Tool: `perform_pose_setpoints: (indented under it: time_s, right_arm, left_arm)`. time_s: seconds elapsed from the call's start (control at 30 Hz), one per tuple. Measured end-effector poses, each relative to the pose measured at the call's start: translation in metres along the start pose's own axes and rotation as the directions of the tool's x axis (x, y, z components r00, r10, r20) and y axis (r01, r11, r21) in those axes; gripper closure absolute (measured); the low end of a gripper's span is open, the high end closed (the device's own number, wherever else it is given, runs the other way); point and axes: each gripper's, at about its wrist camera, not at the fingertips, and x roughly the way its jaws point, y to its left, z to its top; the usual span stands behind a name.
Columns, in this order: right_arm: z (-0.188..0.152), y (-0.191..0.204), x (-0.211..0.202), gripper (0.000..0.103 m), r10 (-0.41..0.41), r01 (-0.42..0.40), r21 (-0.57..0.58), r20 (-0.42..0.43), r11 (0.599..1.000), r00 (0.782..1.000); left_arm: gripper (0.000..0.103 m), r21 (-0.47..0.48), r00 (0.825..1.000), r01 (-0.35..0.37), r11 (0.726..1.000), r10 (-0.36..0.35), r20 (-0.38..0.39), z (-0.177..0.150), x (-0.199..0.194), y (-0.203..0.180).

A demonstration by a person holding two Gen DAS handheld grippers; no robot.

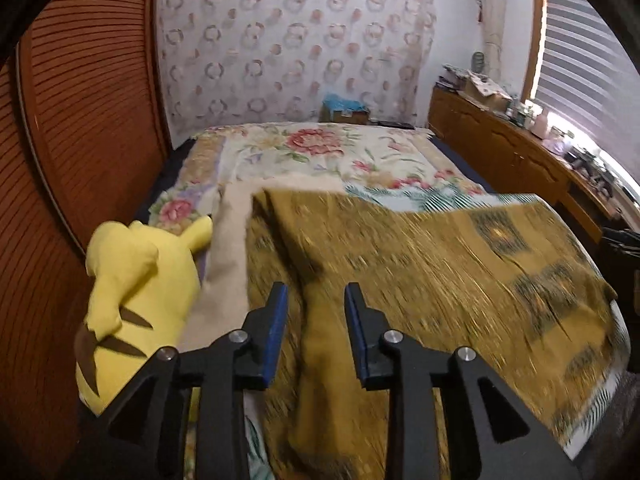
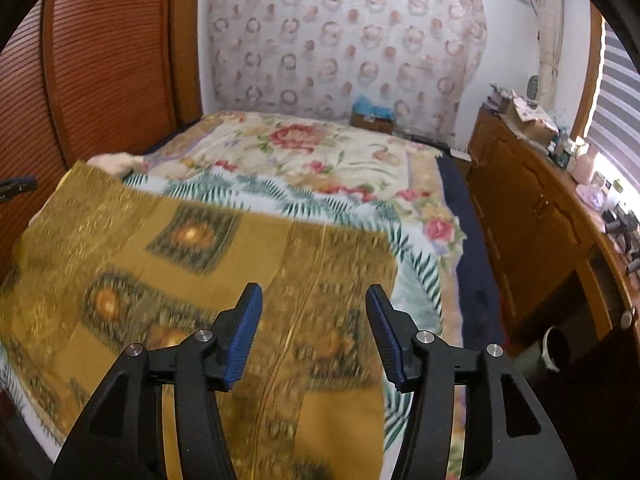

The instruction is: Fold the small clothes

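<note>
My left gripper [image 1: 316,292] hangs over a mustard-gold patterned cloth [image 1: 440,264] spread across the near part of the bed [image 1: 320,152], its blue-padded fingers [image 1: 276,320] parted with nothing between them. A raised fold of the cloth runs up between and beneath the two fingers, though I cannot tell whether they touch it. My right gripper [image 2: 314,296] is spread wide over the same cloth [image 2: 160,264], holding nothing. The cloth lies on a fern-print sheet [image 2: 416,280], which sits on a floral blanket [image 2: 304,148]. A yellow plush toy [image 1: 132,300] rests at the bed's left edge, just beside a beige strip of fabric [image 1: 228,256]. A wooden dresser [image 2: 532,216] stands along the right, near the window blinds [image 1: 580,48]. Motion blur softens the cloth's pattern in both views.
</note>
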Motion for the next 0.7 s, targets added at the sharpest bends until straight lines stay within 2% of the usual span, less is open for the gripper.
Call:
perform_pose_setpoints:
  time_s: [0.17,0.3,0.5,0.7]
  right_arm:
    - [-0.042,-0.004,-0.006,0.048,-0.006,0.007,0.056,-0.024,0.998,1.000]
    - [-0.070,-0.011,-0.012,0.048,-0.019,0.023,0.098,-0.035,0.995,0.999]
    - [-0.100,-0.023,-0.023,0.048,-0.023,0.032,0.162,-0.061,0.986,0.998]
    - [-0.112,-0.026,-0.023,0.048,-0.009,0.023,0.197,-0.071,0.980,0.997]
  left_arm:
    - [0.076,0.019,0.999,0.023,1.000,-0.022,-0.041,-0.049,-0.008,-0.013]
    - [0.076,0.013,0.998,0.006,1.000,-0.005,-0.059,-0.077,-0.011,-0.018]
    - [0.076,-0.027,0.995,-0.018,0.999,0.016,-0.098,-0.101,-0.001,-0.008]
    - [0.076,0.000,0.994,-0.058,0.998,0.057,-0.089,-0.108,-0.003,-0.015]
